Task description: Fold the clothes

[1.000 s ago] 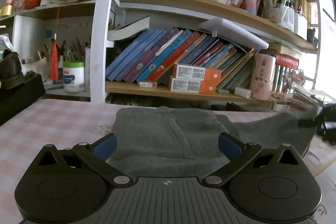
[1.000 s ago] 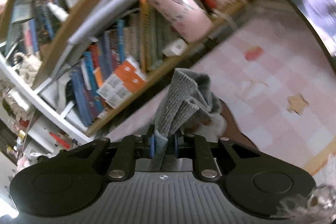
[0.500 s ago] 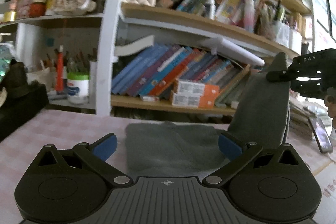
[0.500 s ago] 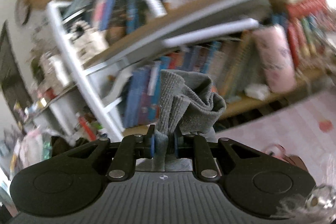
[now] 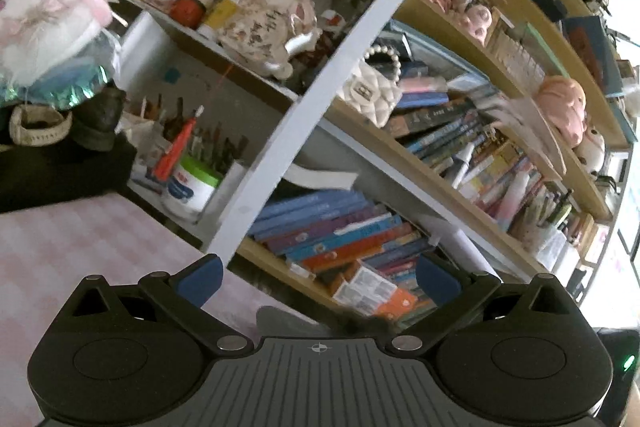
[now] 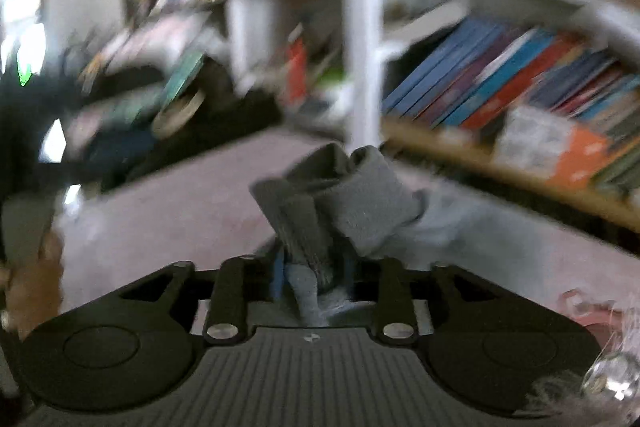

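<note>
The right gripper has its jaws clamped on a bunched edge of the grey garment, which sits at the centre of the right wrist view, puckered up just ahead of the fingers. The view is smeared with blur, so the fabric's exact lie is hard to read. The left gripper has its jaws wide apart and empty, and its camera tilts up at the bookshelf; only a sliver of grey cloth shows at the bottom centre of that frame, just above the gripper body.

The step in hand looks like carrying the held edge across to make a fold. To do it well, I'd say keep the pinch firm, travel low over the pink checked tablecloth so the cloth lays flat instead of flopping, and bring the free gripper down to pin the fold line.

From the pinch, the cloth trails away toward the lower right of the right wrist frame. The garment's long axis I cannot tell.
</note>
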Demonstrator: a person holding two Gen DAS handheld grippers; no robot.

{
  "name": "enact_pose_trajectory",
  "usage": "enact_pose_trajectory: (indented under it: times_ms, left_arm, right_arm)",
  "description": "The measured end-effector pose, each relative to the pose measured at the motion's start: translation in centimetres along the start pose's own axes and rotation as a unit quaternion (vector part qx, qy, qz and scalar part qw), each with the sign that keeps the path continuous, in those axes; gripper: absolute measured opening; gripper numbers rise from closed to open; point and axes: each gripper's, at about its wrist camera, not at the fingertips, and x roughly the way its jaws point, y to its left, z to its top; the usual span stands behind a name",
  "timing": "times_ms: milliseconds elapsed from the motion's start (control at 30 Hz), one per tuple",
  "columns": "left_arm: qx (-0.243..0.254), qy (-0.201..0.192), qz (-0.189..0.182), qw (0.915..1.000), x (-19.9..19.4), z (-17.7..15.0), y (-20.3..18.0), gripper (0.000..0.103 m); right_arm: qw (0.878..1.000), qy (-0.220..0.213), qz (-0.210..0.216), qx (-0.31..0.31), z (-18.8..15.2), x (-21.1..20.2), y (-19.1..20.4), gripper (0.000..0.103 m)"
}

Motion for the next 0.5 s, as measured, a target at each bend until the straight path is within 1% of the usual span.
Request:
enact_pose_trajectory:
  times_ms: [33, 67, 167, 200, 267, 400, 500]
  left_arm:
    - [0.004, 0.005, 0.000, 1.0000, 0.1, -0.1, -0.1, 0.103]
    - [0.008, 0.008, 0.000, 0.9999, 0.3, -0.2, -0.2, 0.103]
    - [0.012, 0.013, 0.004, 0.9998, 0.6, -0.5, -0.2, 0.103]
    - [0.012, 0.015, 0.005, 0.9998, 0.7, -0.6, -0.2, 0.103]
    - [0.012, 0.019, 0.008, 0.9997, 0.9, -0.7, -0.2, 0.103]
    - [0.025, 0.030, 0.013, 0.9992, 1.3, -1.3, -0.5, 0.103]
    - [0.044, 0.038, 0.023, 0.9980, 1.7, -1.9, -1.0, 0.103]
  right_arm:
    - [1.000, 0.008, 0.008, -0.005, -0.5, 0.5, 0.3, 0.037]
    - [1.000, 0.004, 0.012, -0.002, -0.7, 0.3, 0.3, 0.038]
    - [0.998, -0.013, 0.045, 0.037, -0.7, -0.8, -0.8, 0.051]
    - [0.997, -0.020, 0.060, 0.054, -0.7, -1.4, -1.4, 0.052]
    - [0.994, -0.033, 0.073, 0.075, -0.8, -2.8, -2.5, 0.052]
    - [0.992, -0.055, 0.057, 0.097, -1.3, -5.2, -4.6, 0.053]
    - [0.990, -0.064, 0.042, 0.115, -1.9, -6.3, -6.5, 0.054]
